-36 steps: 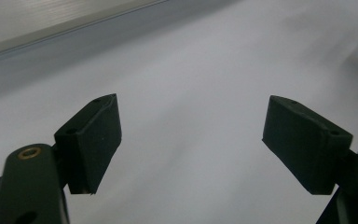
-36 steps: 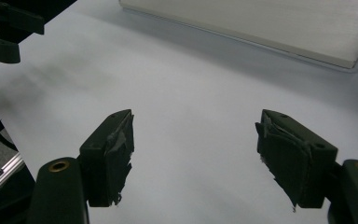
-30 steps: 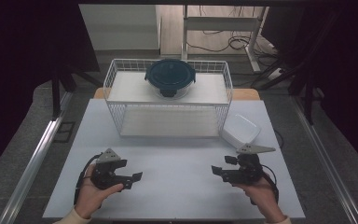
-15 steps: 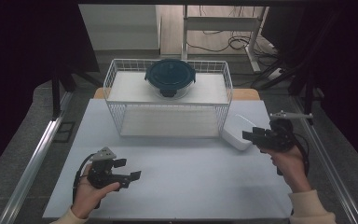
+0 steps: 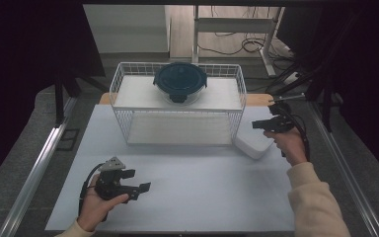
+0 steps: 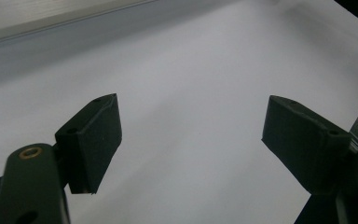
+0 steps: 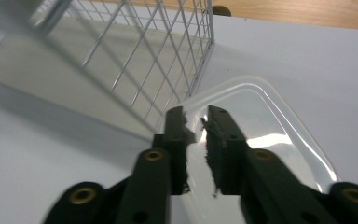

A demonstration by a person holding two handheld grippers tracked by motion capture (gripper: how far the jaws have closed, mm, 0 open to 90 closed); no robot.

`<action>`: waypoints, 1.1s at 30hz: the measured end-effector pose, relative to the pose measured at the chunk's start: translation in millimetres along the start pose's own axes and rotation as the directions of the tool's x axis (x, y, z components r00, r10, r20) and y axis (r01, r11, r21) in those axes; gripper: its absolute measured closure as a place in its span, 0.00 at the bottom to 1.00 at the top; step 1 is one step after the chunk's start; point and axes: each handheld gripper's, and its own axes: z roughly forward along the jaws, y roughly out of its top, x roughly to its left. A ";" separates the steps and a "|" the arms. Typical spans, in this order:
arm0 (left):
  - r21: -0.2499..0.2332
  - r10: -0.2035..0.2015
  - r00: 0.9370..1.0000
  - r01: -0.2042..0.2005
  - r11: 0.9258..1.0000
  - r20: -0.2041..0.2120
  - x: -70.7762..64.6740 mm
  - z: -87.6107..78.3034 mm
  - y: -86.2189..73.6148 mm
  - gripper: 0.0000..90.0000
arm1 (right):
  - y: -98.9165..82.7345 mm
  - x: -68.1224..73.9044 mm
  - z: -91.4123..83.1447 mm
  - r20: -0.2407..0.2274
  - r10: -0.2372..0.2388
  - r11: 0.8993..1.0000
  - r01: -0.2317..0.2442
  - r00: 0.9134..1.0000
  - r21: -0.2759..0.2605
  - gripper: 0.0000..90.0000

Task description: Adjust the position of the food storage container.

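Nearest to us, our left gripper [image 5: 137, 180] rests low over the white table [image 5: 202, 197], its jaws spread wide with nothing between them. Farther off at the right, our right gripper [image 5: 257, 124] hovers above the clear plastic container [image 7: 265, 135], which lies on the table just beside the corner of the wire basket [image 5: 123, 98]. Its jaws have just been closing and now stand nearly together, holding nothing. To grip well, we should open them again, come down on the container's rim, and keep away from the wires. Behind, the dark-lidded bowl [image 5: 180, 81] sits on the basket's shelf.
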 end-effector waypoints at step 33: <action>-0.002 -0.037 0.999 0.037 0.999 0.007 10.6 -3.7 -1.7 0.22 | 24.3 -15.7 85.8 0.096 0.063 0.989 -0.075 0.993 0.127 0.99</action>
